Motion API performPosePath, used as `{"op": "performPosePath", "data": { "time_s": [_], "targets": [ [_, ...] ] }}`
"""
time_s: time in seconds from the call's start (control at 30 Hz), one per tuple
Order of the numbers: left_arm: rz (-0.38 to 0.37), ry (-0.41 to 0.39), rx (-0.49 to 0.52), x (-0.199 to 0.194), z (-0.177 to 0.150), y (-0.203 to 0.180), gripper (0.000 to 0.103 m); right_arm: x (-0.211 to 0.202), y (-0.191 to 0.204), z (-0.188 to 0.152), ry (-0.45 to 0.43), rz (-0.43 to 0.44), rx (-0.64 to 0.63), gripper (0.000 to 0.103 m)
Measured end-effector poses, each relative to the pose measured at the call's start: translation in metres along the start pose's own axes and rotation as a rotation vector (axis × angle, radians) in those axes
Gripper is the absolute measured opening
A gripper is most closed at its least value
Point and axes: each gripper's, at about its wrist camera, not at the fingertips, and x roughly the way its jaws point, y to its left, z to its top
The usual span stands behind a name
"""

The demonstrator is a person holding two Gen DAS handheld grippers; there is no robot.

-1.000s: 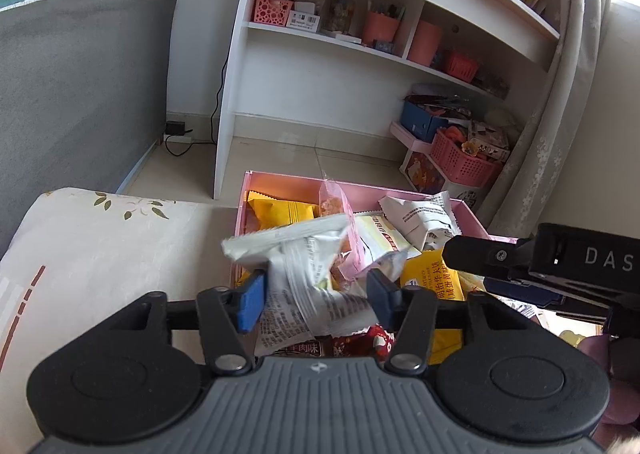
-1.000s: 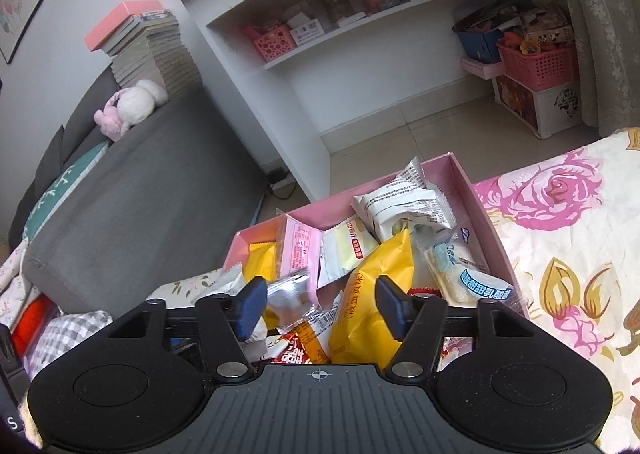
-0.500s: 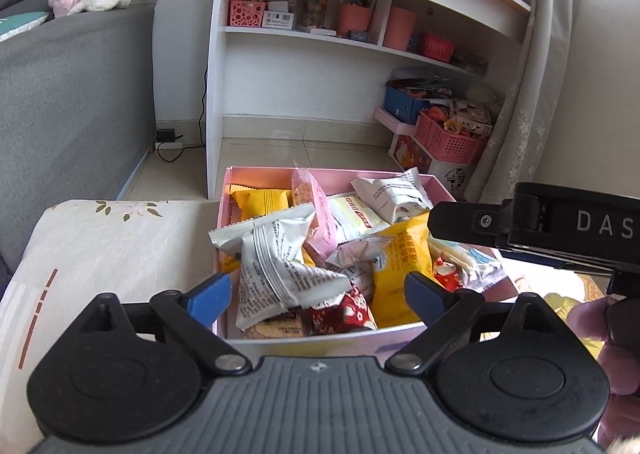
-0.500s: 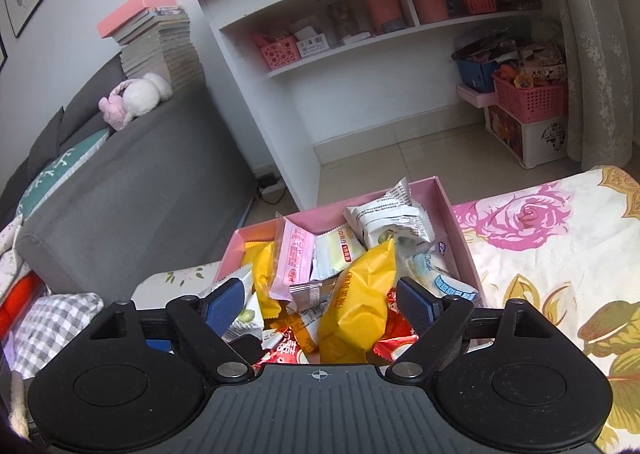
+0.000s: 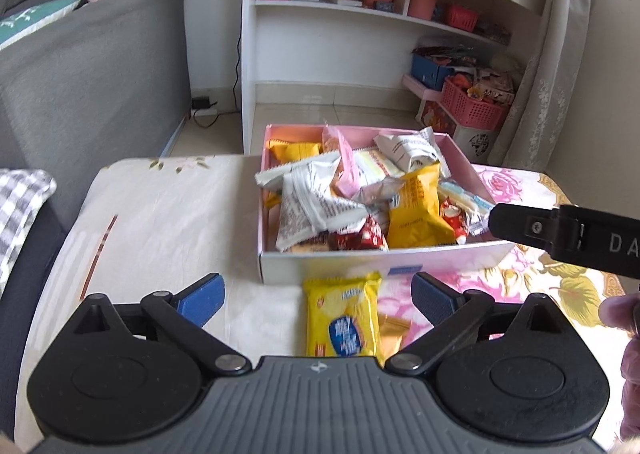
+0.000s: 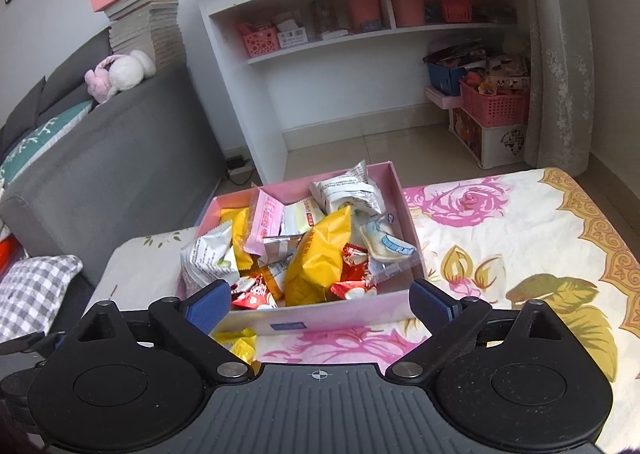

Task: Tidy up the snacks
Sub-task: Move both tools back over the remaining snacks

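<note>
A pink box (image 5: 340, 263) full of snack packets stands on the flowered cloth. A white printed packet (image 5: 312, 206) and a big yellow packet (image 5: 416, 206) lie on top of the pile. My left gripper (image 5: 318, 296) hangs in front of the box with its jaws opening wide and gripping nothing. Below it a yellow packet with a blue label (image 5: 342, 320) lies on the cloth. My right gripper (image 6: 320, 302) is also in front of the box (image 6: 320, 314), its jaws opening and empty. The big yellow packet (image 6: 320, 254) rests inside, beyond its fingertips.
The right gripper's black body (image 5: 560, 232) reaches in from the right of the left wrist view, with a hand (image 5: 628, 334) below it. A grey sofa (image 6: 100, 158) is at left. A white shelf unit (image 6: 320, 54) and pink baskets (image 6: 494, 106) stand behind.
Both grippers opened and let go: the white packet and the big yellow packet now lie in the box. Both pulled back and up, and the yellow packet on the cloth came into view.
</note>
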Motion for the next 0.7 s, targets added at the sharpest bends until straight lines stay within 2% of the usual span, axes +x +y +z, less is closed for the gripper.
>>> {"op": "performPosePath", "data": {
  "time_s": [0.2,0.33,0.47,0.7],
  "targets": [
    [-0.019,0.017,-0.071,-0.004,-0.020,0.012,0.102,-0.018,0.002,-0.023,0.016,-0.006,-0.063,0.100],
    [-0.050,0.052,-0.142,0.006,-0.027,0.019,0.102,-0.031,0.005,-0.033,-0.051,-0.035,-0.114,0.101],
    [-0.053,0.049,-0.135,0.014,-0.033,0.020,0.102,-0.031,0.004,-0.043,-0.079,-0.033,-0.165,0.102],
    [-0.090,0.042,-0.090,0.030,-0.037,0.018,0.099,-0.005,0.002,-0.058,0.041,-0.031,-0.244,0.102]
  ]
}}
